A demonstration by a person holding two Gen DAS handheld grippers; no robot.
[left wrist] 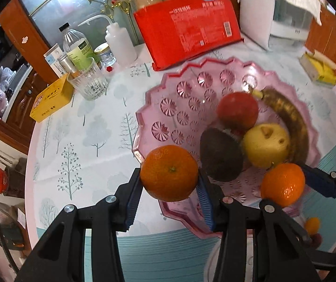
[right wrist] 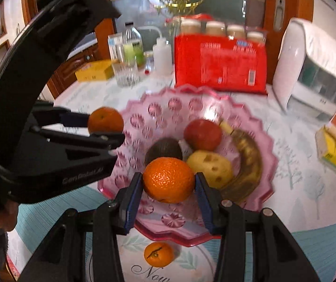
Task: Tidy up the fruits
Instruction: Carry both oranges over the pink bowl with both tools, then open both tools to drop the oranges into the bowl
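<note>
Currently both grippers' fingers clamp mandarins: left gripper (left wrist: 169, 183) at pink bowl (left wrist: 168, 108) rim, right gripper (right wrist: 169, 188) above bowl.

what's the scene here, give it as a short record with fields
left gripper: shut on an orange mandarin, at the bowl's near-left rim
right gripper: shut on a second orange mandarin, above the bowl
bowl: scalloped pink glass fruit bowl
in bowl: red apple, yellow pear, browned banana, dark avocado
outside bowl: small stemmed mandarin on a printed plate
</note>
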